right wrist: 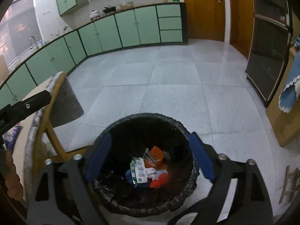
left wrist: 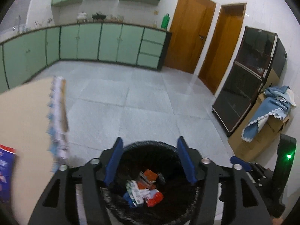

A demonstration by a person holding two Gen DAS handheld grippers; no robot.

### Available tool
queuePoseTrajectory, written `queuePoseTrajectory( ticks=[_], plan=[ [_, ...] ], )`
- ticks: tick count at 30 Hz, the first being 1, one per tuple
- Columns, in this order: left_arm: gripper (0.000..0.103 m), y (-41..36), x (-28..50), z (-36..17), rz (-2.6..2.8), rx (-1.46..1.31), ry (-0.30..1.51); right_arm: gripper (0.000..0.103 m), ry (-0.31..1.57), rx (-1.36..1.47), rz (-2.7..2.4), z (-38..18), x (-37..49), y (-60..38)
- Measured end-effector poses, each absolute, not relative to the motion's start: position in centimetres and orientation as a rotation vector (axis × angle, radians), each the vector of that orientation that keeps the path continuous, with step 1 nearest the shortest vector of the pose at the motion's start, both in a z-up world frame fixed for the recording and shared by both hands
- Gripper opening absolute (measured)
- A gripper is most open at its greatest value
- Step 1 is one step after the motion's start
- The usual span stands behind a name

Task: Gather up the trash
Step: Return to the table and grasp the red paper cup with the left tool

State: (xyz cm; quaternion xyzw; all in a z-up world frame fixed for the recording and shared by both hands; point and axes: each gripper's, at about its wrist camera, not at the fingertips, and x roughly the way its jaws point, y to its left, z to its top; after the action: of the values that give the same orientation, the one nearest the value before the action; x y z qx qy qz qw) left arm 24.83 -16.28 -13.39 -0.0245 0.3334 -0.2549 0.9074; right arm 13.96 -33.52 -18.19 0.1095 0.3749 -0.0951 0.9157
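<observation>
At the left edge of the left wrist view, a pale beige tabletop with a crumpled patterned covering along its rim (left wrist: 26, 116) is reaching in beside the bin, close enough, I judge, for scraps to be carried off it in one short swing. Just right of it, at the bottom centre of that frame, the left gripper (left wrist: 150, 161) is hanging over the round bin lined with a black plastic bag (left wrist: 150, 146), its blue-padded jaws standing moderately apart with nothing between them, so anything it carried has presumably dropped. Directly below, the heap of trash, a green-and-white carton with orange, red and blue wrappers (left wrist: 143, 191), is lying at the bottom of the liner, which is where the task wants it. Further right, a dark glass-fronted cabinet (left wrist: 249, 78) is standing against the wall with a blue scalloped cloth draped over a cardboard box (left wrist: 270, 110) beside it, well apart from the work. In the right wrist view, the right gripper (right wrist: 150, 157) is sitting at the lower centre, its jaws spread very wide and empty, framing the bin mouth so a released item falls clear. Both are pointing steeply downward at the liner, which suits dropping rather than placing.
</observation>
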Motion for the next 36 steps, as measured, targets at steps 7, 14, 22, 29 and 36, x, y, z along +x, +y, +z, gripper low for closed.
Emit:
queuePoseTrajectory(
  ticks=[7,14,22,29,36],
  plan=[
    [0.075,-7.1,21.0,-9.1,-0.378,-0.076,0.592,0.097,0.675,0.213,-0.095,-13.6,12.1,-28.0],
    [0.079,2.5,16.4,-7.5,-0.154,-0.041,0.525,0.097,0.601,0.249,0.066,-10.3,12.0,-20.7],
    [0.079,10.7,14.8,-9.5,0.001,-0.066,0.574,0.098,0.666,0.192,0.151,-9.7,13.9,-12.5],
    [0.079,13.1,16.1,-11.9,0.027,-0.102,0.609,0.098,0.674,0.055,0.175,-10.6,14.5,-7.1],
    [0.079,14.2,17.3,-14.0,0.016,-0.163,0.669,0.098,0.688,0.027,0.211,-11.3,15.3,-4.8]
  ],
)
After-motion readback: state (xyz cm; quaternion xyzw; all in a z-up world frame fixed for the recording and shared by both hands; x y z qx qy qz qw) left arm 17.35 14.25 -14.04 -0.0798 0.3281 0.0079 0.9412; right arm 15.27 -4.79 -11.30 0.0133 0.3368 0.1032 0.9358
